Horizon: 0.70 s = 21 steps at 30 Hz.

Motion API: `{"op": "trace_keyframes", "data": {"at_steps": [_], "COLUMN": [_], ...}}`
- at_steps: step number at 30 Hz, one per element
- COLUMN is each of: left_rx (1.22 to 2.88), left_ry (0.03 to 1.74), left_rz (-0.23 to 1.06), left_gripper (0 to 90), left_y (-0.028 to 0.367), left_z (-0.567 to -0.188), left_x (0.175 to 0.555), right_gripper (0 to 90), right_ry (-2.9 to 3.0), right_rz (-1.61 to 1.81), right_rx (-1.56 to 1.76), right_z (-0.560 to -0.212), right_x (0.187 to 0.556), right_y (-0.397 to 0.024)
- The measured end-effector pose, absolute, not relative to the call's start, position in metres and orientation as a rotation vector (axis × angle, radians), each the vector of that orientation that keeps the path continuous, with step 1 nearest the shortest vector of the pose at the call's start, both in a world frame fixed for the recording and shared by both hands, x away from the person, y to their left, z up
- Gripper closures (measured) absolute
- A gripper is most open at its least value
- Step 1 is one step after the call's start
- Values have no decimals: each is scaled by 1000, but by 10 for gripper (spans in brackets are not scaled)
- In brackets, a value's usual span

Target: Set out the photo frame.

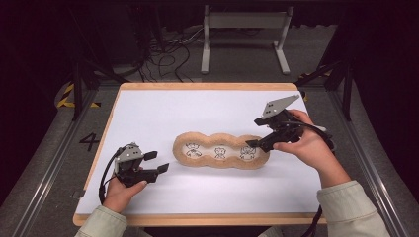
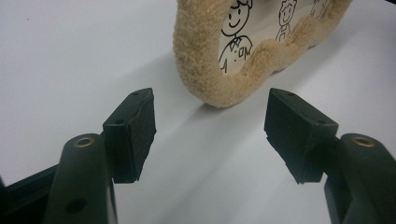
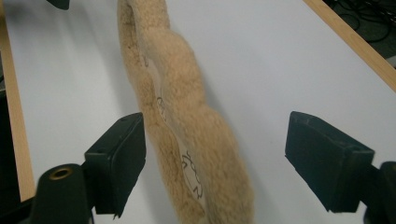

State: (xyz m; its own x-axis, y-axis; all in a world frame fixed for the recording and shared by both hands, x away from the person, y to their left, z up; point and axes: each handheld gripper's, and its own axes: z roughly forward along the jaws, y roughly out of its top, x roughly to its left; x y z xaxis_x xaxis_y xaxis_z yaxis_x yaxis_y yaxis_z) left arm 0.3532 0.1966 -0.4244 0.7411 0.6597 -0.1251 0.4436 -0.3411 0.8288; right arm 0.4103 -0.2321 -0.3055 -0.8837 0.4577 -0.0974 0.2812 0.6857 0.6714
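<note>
both grippers were off the thing when i checked. the thing: a tan, fuzzy plush frame with three lobes in a row and a cartoon-figure drawing in each window (image 1: pixel 221 150), which lay flat near the middle of the white tabletop with the wooden edge (image 1: pixel 148 113).

left gripper (image 1: pixel 157 162) sat just off the frame's left end, jaws spread wide, nothing between them; in the left gripper view the near lobe (image 2: pixel 219 74) was ahead of the pads (image 2: pixel 135 135), apart from both. right gripper (image 1: pixel 253 143) hovered at the frame's right end, jaws also wide; in the right gripper view the plush ran up between them (image 3: pixel 187 140), but neither pad pressed on it.

i judged this as a release or a pre-grasp pause, with the frame already laid out straight. a pickup next would need each gripper to straddle its end lobe's rim and close on the plush edge, not the printed insert.

long axis ran left-right across the table, right end tipped slightly toward me. drawings faced up; figures upright from my side.
</note>
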Motion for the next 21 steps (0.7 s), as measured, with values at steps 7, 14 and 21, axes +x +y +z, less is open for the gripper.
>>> {"op": "trace_keyframes", "data": {"at_steps": [7,14,21], "left_rx": [2012,2008,2010], "left_ry": [865,872,862], "left_rz": [316,295,301], "left_gripper": [310,288,281], "left_y": [208,213,212], "left_z": [-429,-431,-431], "left_x": [351,353,355], "right_gripper": [190,159,127], "right_ry": [2570,2521,2468], "right_rz": [1030,1064,1095], "right_rx": [670,813,912], "right_z": [-305,-311,-323], "right_x": [397,388,373], "right_y": [-261,-282,-298]}}
